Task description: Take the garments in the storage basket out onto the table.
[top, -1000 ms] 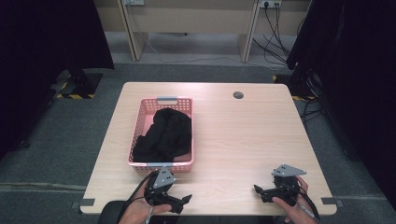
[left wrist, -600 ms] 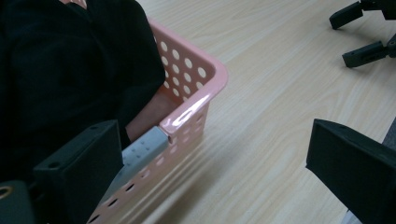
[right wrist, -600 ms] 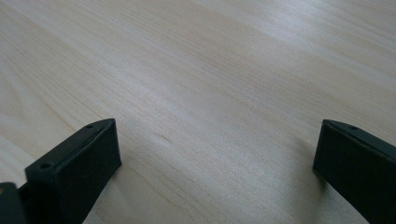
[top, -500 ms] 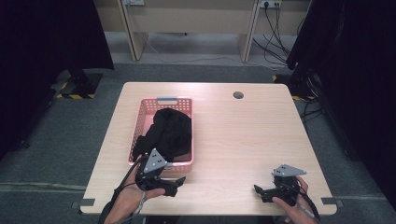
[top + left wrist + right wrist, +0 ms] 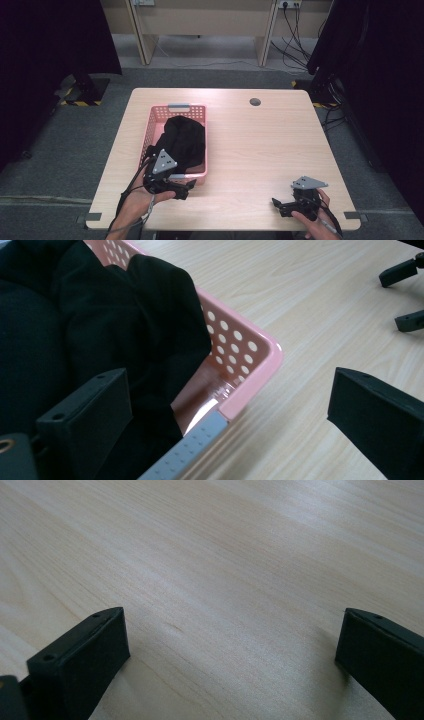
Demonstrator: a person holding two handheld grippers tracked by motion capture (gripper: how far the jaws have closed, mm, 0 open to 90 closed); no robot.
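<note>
A pink perforated basket (image 5: 150, 131) stands on the left half of the wooden table (image 5: 260, 150), with a black cloth (image 5: 186, 140) heaped inside it. My left gripper (image 5: 186, 189) is open at the basket's near edge, tips toward the right. In the left gripper view it (image 5: 227, 385) straddles the basket's near corner (image 5: 250, 340): one jaw over the black cloth (image 5: 100, 325), the other over bare table. My right gripper (image 5: 278, 207) rests open near the front right edge, and in its own view this gripper (image 5: 230, 625) has only bare wood between the jaws.
A grey handle (image 5: 185, 455) runs along the basket's near rim, and another (image 5: 178, 106) along the far rim. A round cable hole (image 5: 255, 102) sits at the table's back. The right gripper's tips (image 5: 400, 272) show far off in the left gripper view.
My left gripper has moved away from the table's front edge up to the basket's near corner. The right gripper has stayed put.
</note>
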